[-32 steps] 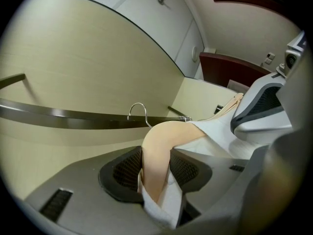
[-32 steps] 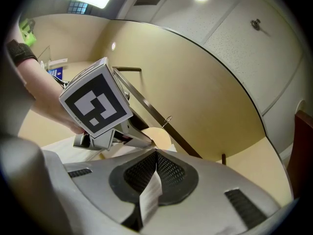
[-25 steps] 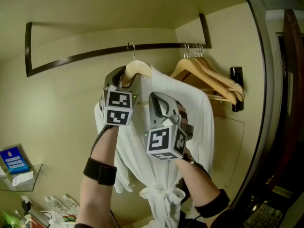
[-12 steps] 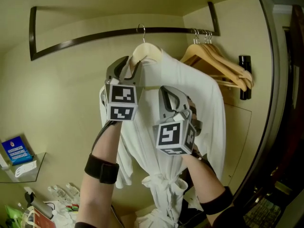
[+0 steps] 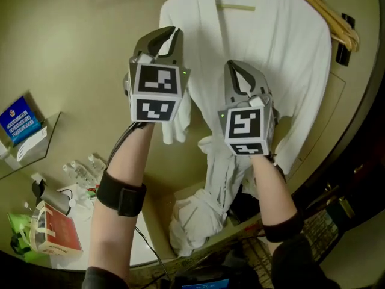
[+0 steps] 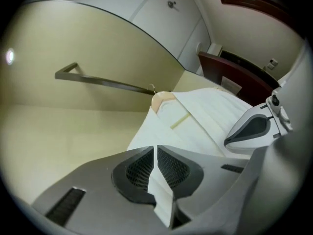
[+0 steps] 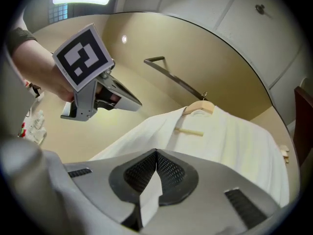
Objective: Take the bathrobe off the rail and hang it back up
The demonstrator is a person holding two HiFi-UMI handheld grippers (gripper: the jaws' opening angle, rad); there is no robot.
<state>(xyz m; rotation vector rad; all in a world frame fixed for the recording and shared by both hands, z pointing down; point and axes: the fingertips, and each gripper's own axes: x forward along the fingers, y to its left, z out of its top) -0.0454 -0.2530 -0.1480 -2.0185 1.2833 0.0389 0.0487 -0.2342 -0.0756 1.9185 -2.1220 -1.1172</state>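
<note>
Pinching robe (image 5: 271, 47) cloth, left gripper (image 5: 169, 34) (jaws just closing) and right gripper (image 5: 239, 70) clamp it, likely to lift it off rail (image 6: 105, 83).

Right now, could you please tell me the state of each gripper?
Left gripper: jaws have just closed; white bathrobe shows between them, whether pinched cannot be told.
Right gripper: jaws closed; likewise.

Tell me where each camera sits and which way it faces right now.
Head view: on the person's head, looking down at the bathrobe; both forearms, left gripper, right gripper.
Left gripper view: on that gripper, up along jaws just closed on bathrobe cloth, toward hanger and rail; right gripper shows.
Right gripper view: likewise, jaws pinching cloth; left gripper, left hand.
Shared: bathrobe everywhere; gripper views share hanger, rail.
</note>
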